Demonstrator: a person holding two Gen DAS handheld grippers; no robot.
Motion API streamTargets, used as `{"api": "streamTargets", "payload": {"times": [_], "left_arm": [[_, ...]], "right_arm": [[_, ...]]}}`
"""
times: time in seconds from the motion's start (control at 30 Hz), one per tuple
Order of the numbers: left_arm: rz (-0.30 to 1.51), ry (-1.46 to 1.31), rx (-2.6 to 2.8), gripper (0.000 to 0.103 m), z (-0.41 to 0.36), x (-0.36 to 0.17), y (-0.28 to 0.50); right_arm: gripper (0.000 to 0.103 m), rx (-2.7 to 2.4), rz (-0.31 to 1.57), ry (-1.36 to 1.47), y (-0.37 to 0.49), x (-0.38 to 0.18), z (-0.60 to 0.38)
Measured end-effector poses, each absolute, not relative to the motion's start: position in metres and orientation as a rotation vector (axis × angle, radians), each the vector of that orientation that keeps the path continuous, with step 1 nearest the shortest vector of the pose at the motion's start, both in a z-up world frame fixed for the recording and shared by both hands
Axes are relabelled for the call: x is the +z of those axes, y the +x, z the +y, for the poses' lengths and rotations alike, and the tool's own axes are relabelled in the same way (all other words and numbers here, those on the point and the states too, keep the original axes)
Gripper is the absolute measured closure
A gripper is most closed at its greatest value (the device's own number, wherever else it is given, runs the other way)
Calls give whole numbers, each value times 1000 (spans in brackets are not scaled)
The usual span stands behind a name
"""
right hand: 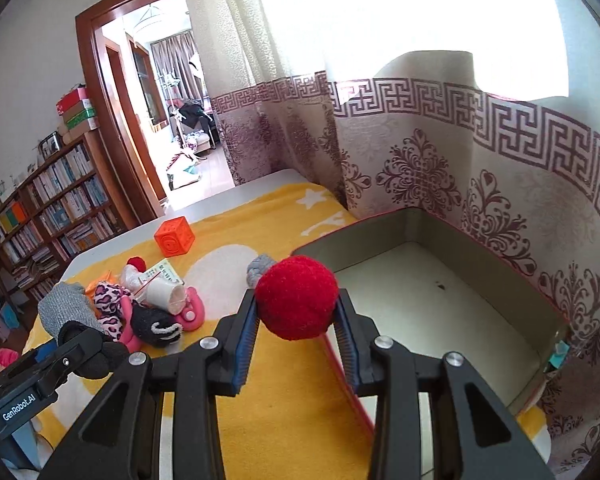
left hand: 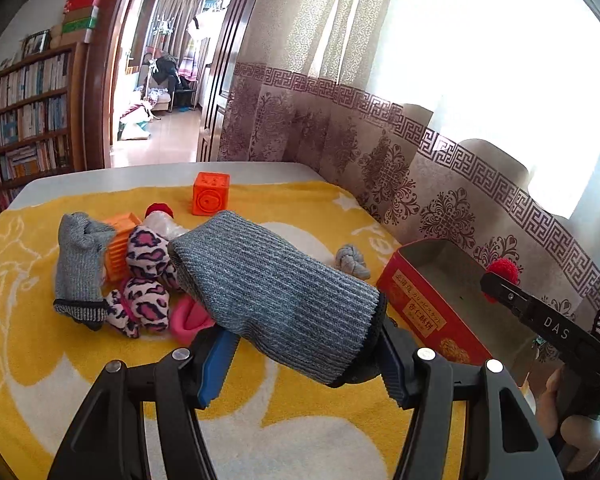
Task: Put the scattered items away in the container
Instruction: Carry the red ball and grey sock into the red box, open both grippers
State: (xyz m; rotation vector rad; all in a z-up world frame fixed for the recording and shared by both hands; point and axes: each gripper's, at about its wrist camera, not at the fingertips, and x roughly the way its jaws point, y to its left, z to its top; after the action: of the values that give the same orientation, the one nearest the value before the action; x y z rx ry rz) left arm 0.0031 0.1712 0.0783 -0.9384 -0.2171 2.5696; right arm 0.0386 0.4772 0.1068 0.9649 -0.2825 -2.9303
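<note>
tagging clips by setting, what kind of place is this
Most likely a home living room or study: a full bookshelf, patterned curtains over a bright window, and a yellow towel-covered table with scattered clothes and toys.

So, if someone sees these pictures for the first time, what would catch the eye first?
Probably the red pompom, clamped in the right gripper just at the near edge of the open red tin. Next, the grey knit sleeve held in the left gripper above the yellow blanket. Behind it lies a pile of small items beside an orange cube.
</note>
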Motion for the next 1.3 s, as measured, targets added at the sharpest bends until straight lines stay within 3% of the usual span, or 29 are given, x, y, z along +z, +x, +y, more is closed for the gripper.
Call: {"api": "streamTargets", "payload": {"times": [0.67, 0.8, 0.9, 1.3], "left_arm": [[62, -878, 2262, 38, 361, 104, -16], [55, -895, 2251, 27, 372, 103, -21], [51, -877, 2245, 15, 373, 105, -21], [7, -894, 2287, 15, 351, 103, -22]], "right_arm": [[59, -3147, -329, 1089, 41, 89, 574], [42, -3171, -363, 1065, 43, 90, 581], [39, -3197, -421, 1025, 49, 93, 590], [38, -3199, -453, 991, 50, 93, 587]]}}
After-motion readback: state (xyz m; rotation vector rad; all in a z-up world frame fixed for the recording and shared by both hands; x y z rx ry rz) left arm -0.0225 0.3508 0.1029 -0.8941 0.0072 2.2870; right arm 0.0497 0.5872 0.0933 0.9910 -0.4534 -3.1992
